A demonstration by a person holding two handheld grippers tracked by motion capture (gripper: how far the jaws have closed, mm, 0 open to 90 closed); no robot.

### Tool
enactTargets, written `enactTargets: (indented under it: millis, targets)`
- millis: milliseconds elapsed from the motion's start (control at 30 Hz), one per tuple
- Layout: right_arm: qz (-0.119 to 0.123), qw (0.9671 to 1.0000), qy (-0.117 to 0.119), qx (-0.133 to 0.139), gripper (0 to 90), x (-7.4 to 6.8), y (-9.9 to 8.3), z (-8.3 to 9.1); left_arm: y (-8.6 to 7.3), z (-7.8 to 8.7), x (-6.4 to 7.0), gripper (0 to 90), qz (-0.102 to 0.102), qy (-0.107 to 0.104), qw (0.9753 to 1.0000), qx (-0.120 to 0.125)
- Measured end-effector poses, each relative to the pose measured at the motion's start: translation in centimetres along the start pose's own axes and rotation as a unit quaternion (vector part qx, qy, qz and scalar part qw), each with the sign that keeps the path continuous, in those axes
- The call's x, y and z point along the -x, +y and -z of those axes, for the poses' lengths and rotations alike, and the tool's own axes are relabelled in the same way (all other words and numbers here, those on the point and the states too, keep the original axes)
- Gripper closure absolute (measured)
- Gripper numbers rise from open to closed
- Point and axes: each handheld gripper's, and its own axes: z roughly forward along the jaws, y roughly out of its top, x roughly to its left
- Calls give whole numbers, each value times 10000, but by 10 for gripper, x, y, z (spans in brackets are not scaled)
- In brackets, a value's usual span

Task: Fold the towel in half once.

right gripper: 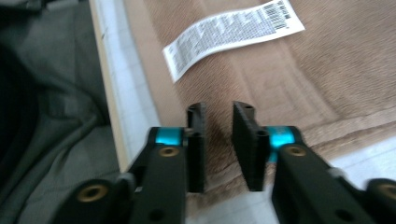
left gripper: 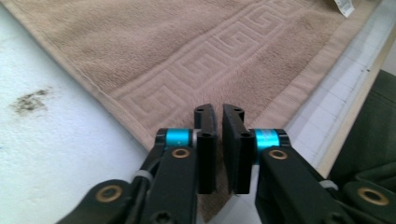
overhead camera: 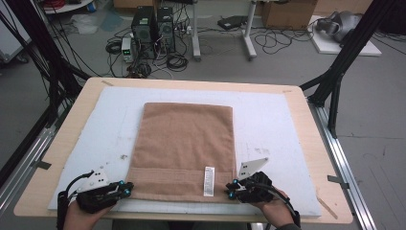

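A brown towel (overhead camera: 184, 143) lies flat on a white mat (overhead camera: 268, 120), with a white care label (overhead camera: 209, 181) near its front hem. My left gripper (overhead camera: 128, 188) is at the towel's near left corner. In the left gripper view the jaws (left gripper: 218, 112) stand almost together over that corner of the towel (left gripper: 187, 56), pinching the fabric. My right gripper (overhead camera: 231, 189) is at the near right corner. In the right gripper view it (right gripper: 219, 109) is open, its jaws straddling the towel (right gripper: 327, 70) just below the label (right gripper: 233, 35).
The mat covers most of a wooden table (overhead camera: 306, 143), whose front edge (right gripper: 105, 93) is close behind the grippers. A dark smudge (overhead camera: 123, 156) marks the mat left of the towel. Black frame legs (overhead camera: 335, 91) flank the table; computers (overhead camera: 153, 31) and cables sit on the floor beyond.
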Motion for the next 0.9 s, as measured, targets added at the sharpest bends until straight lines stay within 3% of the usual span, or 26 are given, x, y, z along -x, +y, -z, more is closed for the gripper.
enactTargets:
  millis: [33,67,100,300,333,400,600,633,733,900]
  targets:
    - [-21,9999,-94,128,686,2,1,3,2,1,-2,768,61,-50,10000,60]
    - [-21,9999,-94,128,686,2,1,3,2,1,-2,759,61,-50,10000,60]
    - [-67,9995,-115,291,677,6,3,7,6,1,-3,752,99,-97,9998,135]
    - [-198,9983,-298,464,604,16,8,11,17,-4,-8,685,99,-135,9996,212]
    - [-241,9974,-370,562,545,21,11,12,19,-5,-9,657,159,-154,9994,262]
    - [-371,9963,-373,679,508,27,13,13,25,-7,-12,624,257,-240,9988,347]
    - [-488,9938,-538,844,389,37,19,12,40,-16,-16,506,217,-77,9991,361]
    - [-474,9931,-643,857,347,40,22,13,42,-18,-17,405,269,-24,9990,355]
    - [-523,9918,-723,919,296,43,27,15,49,-22,-22,308,330,24,9987,381]
    - [-451,9901,-941,935,260,46,34,17,56,-23,-29,237,382,133,9982,433]
